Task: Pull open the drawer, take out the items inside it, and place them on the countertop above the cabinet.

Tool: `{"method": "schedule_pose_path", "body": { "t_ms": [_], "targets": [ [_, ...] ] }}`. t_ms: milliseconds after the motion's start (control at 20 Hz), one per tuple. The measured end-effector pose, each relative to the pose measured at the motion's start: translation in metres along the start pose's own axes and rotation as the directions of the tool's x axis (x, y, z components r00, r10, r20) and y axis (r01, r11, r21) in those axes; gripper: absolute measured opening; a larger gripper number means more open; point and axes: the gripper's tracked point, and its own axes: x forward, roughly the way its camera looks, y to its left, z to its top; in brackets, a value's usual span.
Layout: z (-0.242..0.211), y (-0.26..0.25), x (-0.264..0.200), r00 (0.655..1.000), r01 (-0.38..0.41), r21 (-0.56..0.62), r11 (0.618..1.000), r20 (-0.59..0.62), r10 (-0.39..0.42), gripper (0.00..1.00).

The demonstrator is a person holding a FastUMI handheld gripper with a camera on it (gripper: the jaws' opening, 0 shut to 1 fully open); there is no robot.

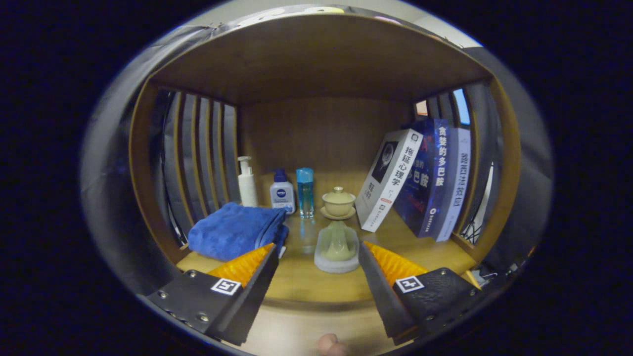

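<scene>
**Wooden shelf bay waiting as tongs hover wide over a pale dish**

Wood-grain panels are framing a cabinet bay (316, 64) where the tongs (316, 257) are hanging spread wide, both fingers apart and pinching nothing. Between and just ahead of the fingertips, a small pale green piece on a whitish round dish (337, 249) is sitting on the tabletop (306, 284), touching neither finger as far as can be seen. Beyond it, a lidded tea bowl on its saucer (339, 202) is standing near the back, with a blue glass bottle (305, 192), a white bottle with a blue cap (282, 195) and a white pump bottle (246, 182) lining up beside it. A folded blue towel (235, 230) is lying just ahead of the left finger, and three leaning books (420, 183) are resting beyond the right finger.

No drawer can be made out here, so its contents cannot be told. A fingertip of the person (330, 344) is showing below the tongs.

Judging by the layout, the step in hand is either setting an item down or turning back toward the drawer. Doing it well is meaning keeping the fingers wide, drawing straight back clear of the dish and towel, and dropping below the tabletop edge to find the drawer front squarely.
</scene>
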Motion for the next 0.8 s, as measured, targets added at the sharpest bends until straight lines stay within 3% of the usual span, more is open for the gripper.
{"method": "schedule_pose_path", "body": {
  "t_ms": [400, 800],
  "targets": [
    [0.002, -0.007, -0.107, 1.0, 0.019, 0.119, 0.993, 0.018, -0.021, 0.98],
    [-0.007, -0.011, -0.194, 1.0, 0.0, 0.093, 0.996, 0.03, -0.003, 0.99]
  ]
}}
